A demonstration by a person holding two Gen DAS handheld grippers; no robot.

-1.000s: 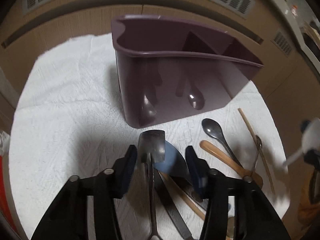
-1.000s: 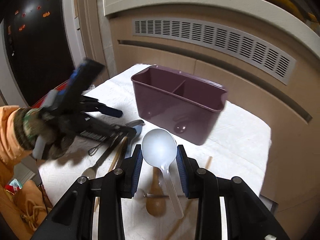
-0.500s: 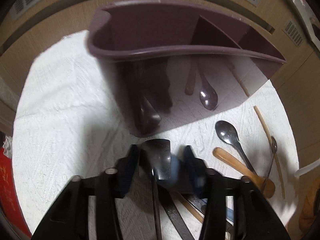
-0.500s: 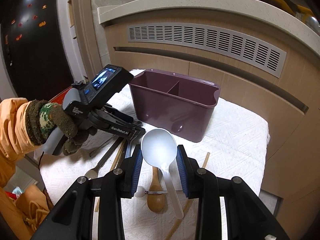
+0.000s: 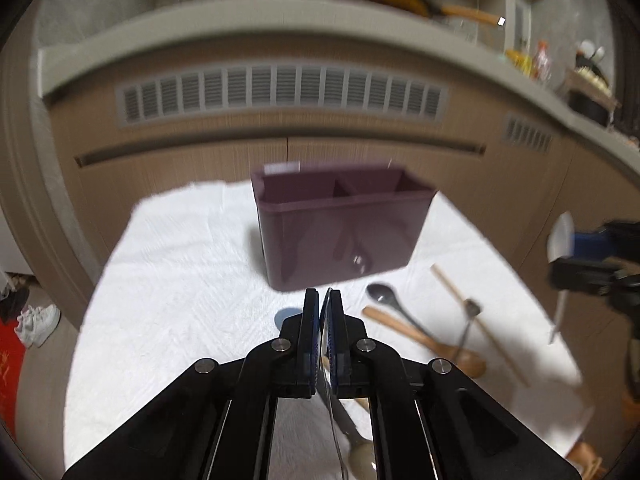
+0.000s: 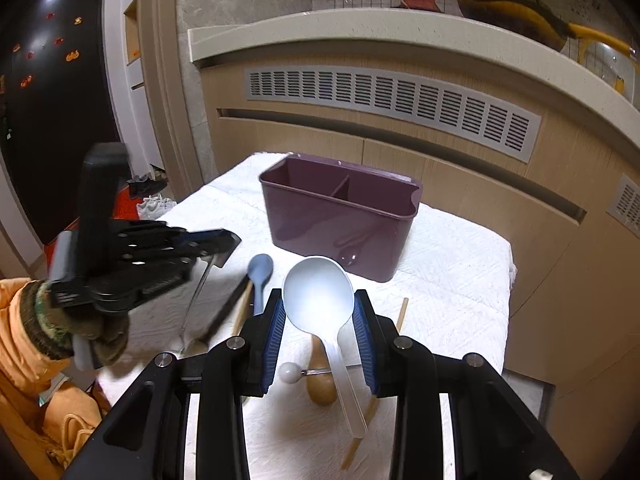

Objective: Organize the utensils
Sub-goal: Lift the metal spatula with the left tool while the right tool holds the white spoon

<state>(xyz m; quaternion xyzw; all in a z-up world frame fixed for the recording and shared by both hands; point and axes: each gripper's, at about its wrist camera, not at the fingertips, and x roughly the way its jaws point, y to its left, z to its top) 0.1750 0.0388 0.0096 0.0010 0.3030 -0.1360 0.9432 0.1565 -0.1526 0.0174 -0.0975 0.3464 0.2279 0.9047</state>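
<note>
A purple two-compartment caddy (image 5: 344,232) (image 6: 340,220) stands at the back of the white towel (image 5: 180,280). My left gripper (image 5: 323,294) (image 6: 228,242) is shut on a thin metal utensil (image 5: 335,412), seen edge-on between the pads and lifted off the towel, its handle (image 6: 196,296) hanging down. It hovers left of and in front of the caddy. My right gripper (image 6: 318,300) (image 5: 592,248) is shut on the bowl of a white plastic spoon (image 6: 320,292) (image 5: 560,236), held above the front right of the towel.
On the towel lie a blue spoon (image 6: 260,270), a black-handled utensil (image 6: 224,312), a wooden spoon (image 5: 424,336), a dark metal spoon (image 5: 382,294), a small metal spoon (image 5: 470,312) and a chopstick (image 5: 480,324). A vented cabinet (image 6: 392,100) stands behind. A gloved hand (image 6: 100,332) holds the left gripper.
The left gripper has closed on the metal utensil, then lifted and drawn back from the caddy with it. The right gripper keeps the white spoon and has shifted slightly.
</note>
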